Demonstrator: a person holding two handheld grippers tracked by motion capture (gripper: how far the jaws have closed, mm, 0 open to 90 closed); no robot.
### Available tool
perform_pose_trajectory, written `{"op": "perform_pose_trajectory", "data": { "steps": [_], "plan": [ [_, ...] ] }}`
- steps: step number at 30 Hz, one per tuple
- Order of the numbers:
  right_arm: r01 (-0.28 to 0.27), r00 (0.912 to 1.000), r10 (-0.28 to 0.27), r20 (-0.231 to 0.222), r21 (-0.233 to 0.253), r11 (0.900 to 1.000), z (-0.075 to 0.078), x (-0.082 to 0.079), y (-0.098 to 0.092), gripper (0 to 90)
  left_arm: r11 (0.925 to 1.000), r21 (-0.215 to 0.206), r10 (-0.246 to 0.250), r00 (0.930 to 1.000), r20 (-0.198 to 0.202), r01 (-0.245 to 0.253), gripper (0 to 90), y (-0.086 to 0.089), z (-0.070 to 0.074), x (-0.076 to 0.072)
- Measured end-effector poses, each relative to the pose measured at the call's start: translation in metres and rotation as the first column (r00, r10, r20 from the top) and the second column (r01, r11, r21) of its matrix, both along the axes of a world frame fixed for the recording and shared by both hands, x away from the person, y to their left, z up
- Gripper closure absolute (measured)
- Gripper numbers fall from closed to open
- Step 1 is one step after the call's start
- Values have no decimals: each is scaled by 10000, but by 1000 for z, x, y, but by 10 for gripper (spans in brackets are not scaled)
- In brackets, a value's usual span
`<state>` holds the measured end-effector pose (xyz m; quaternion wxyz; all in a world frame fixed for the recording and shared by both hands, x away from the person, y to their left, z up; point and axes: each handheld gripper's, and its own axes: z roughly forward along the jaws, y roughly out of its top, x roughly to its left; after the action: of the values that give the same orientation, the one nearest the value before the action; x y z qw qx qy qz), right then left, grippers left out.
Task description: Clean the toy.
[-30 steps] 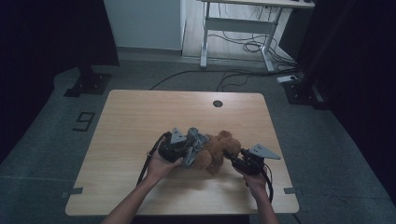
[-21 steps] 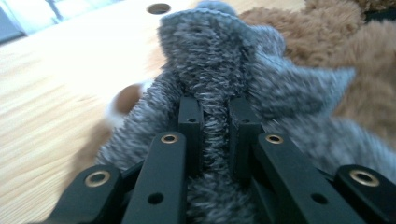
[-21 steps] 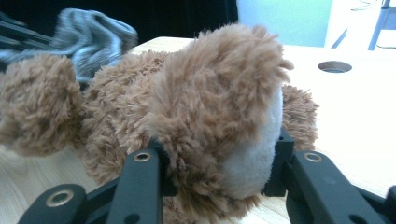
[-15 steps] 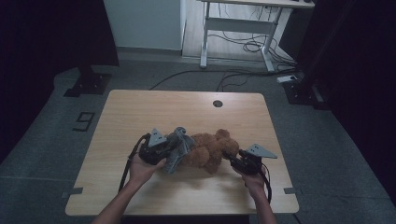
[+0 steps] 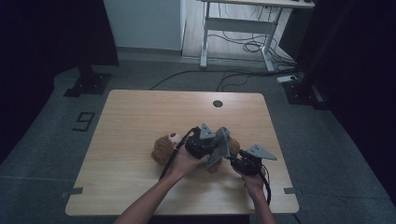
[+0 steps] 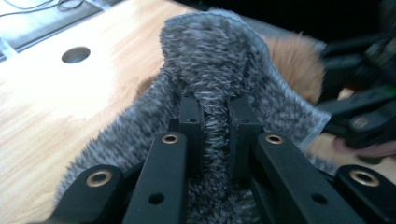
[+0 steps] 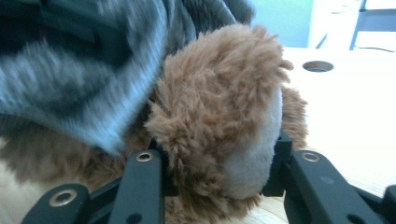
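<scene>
A brown teddy bear [image 5: 164, 147] lies on the wooden table [image 5: 140, 116], its head to the left. A grey fuzzy cloth [image 5: 220, 148] lies over its body. My left gripper [image 5: 205, 142] is above the bear; in the left gripper view this left gripper [image 6: 217, 105] is shut on a fold of the grey cloth [image 6: 210, 46]. My right gripper [image 5: 243, 163] is at the bear's right end. In the right gripper view that gripper [image 7: 217, 154] is shut on the bear's foot [image 7: 219, 102], which has a pale sole. The grey cloth [image 7: 93, 84] hangs over the bear there.
A round cable hole [image 5: 217, 103] sits near the table's far edge. Bare wood stretches left of the bear and behind it. Beyond the table stand a white desk frame [image 5: 233, 28], floor cables [image 5: 243, 46] and dark stand bases [image 5: 88, 81].
My left gripper has swung to the right with the grey cloth, across the bear. The bear's head now shows to its left. The right gripper has stayed at the foot.
</scene>
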<state>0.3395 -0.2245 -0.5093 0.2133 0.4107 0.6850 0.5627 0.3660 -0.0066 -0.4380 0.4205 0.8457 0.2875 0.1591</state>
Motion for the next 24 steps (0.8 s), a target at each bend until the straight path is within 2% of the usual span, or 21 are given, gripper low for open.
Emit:
{"op": "perform_pose_trajectory", "data": {
  "steps": [2,5,9,13,16,18,24],
  "plan": [
    [-43,10000,44,-86,141,9999,-2,1,-2,615,9998,-44,171,9998,-50,-172,787,6,-3,0],
    [-130,9998,133,-128,236,9996,-2,1,-2,615,9987,116,489,9988,52,-490,788,17,-4,-2],
    [-63,9999,65,-132,167,9998,-1,2,-1,615,9952,481,828,9953,504,-852,789,36,-7,-9],
    [-2,9999,4,-143,173,9999,-3,1,-2,615,9886,819,1210,9902,695,-1266,789,62,-13,-15],
    [-43,9998,47,-170,191,9998,-3,1,-3,614,9859,741,1451,9871,681,-1501,788,84,-18,-19],
    [-103,9998,105,-154,171,9998,-3,0,-2,614,9852,546,1579,9843,783,-1624,789,97,-19,-23],
    [-117,9996,121,-241,183,9998,-5,0,-3,614,9735,433,2193,9700,1048,-2247,789,128,-14,-34]
  ]
}}
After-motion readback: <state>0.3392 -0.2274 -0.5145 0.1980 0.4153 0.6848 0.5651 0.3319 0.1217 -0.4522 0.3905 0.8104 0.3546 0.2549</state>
